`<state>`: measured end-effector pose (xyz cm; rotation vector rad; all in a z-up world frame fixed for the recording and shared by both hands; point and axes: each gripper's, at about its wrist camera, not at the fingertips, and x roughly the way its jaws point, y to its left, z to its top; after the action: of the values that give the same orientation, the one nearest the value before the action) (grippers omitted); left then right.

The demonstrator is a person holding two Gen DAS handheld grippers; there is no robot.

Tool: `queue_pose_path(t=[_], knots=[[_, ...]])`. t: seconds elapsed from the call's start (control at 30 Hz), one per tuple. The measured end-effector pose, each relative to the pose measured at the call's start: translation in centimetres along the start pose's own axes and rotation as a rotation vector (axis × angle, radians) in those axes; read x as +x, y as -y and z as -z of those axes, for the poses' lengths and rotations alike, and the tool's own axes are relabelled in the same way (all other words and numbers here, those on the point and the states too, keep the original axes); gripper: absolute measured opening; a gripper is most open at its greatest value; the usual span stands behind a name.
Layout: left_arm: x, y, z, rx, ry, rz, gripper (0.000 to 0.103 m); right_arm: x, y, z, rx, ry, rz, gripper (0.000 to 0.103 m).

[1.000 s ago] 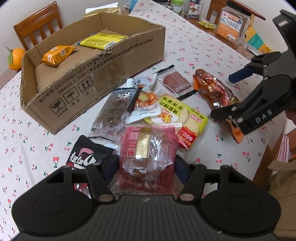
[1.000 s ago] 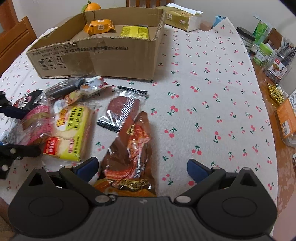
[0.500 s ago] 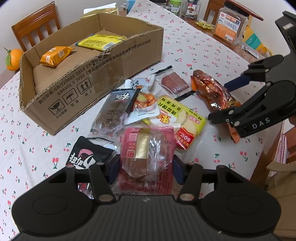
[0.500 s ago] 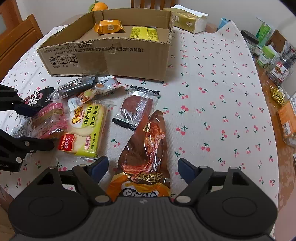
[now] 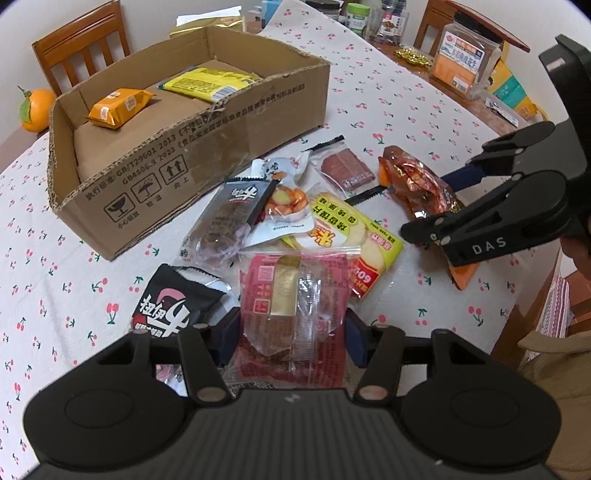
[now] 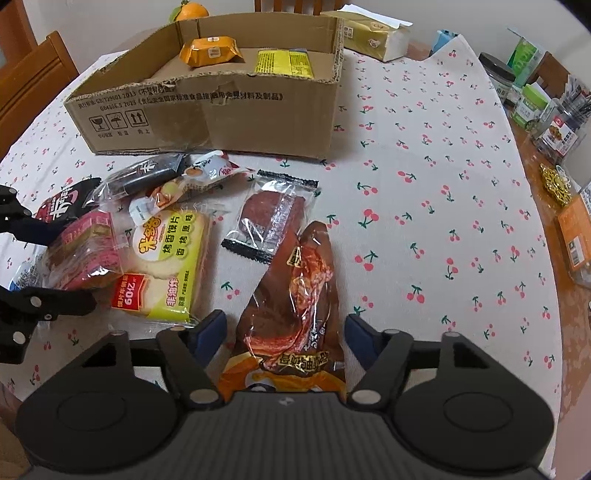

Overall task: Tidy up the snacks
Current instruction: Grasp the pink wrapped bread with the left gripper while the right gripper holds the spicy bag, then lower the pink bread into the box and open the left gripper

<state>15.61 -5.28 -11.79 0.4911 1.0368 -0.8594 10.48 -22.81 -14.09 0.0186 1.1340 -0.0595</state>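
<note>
My left gripper [image 5: 291, 332] is shut on a red and clear pastry packet [image 5: 291, 288] lying on the cherry-print cloth, pads pressed on both its sides. My right gripper [image 6: 284, 330] straddles a brown and orange meat packet [image 6: 295, 291]; its jaws are closing, with a thin gap left at the left pad. Between the two lie a yellow bread-slice packet [image 6: 166, 258], a clear jerky packet [image 6: 271, 214] and a black packet [image 5: 170, 302]. The cardboard box [image 5: 192, 162] behind them holds an orange packet [image 5: 120, 107] and a yellow packet [image 5: 207, 83].
An orange fruit [image 5: 35, 109] and wooden chairs sit beyond the box. Jars and cartons [image 6: 532, 99] crowd the table's right side, and a tissue box [image 6: 373, 35] lies at the back. A person's sleeve [image 5: 554, 362] is by the near edge.
The right jaws have narrowed from wide open to close around the brown meat packet. The left jaws drew in slightly onto the red packet. Neither hand has shifted.
</note>
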Motion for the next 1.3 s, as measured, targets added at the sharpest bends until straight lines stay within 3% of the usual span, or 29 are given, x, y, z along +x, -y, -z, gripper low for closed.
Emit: queue_pose_path(t=[0.5, 0.9, 1.3], knots=[[-0.8, 0.2, -0.1, -0.026, -0.012, -0.030, 0.056, -0.3, -0.2, -0.4, -0.023, 0.005, 0.010, 0.061], [-3.0, 0.4, -1.0, -0.084, -0.017, -0.066, 0.056, -4.1, 0.9, -1.9, -0.045, 0.043, -0.031, 0.061], [-6.6, -1.4, -4.6, -0.192, 0.081, -0.128, 0.056, -7.4, 0.0, -5.7, -0.149, 0.135, -0.109, 0.061]])
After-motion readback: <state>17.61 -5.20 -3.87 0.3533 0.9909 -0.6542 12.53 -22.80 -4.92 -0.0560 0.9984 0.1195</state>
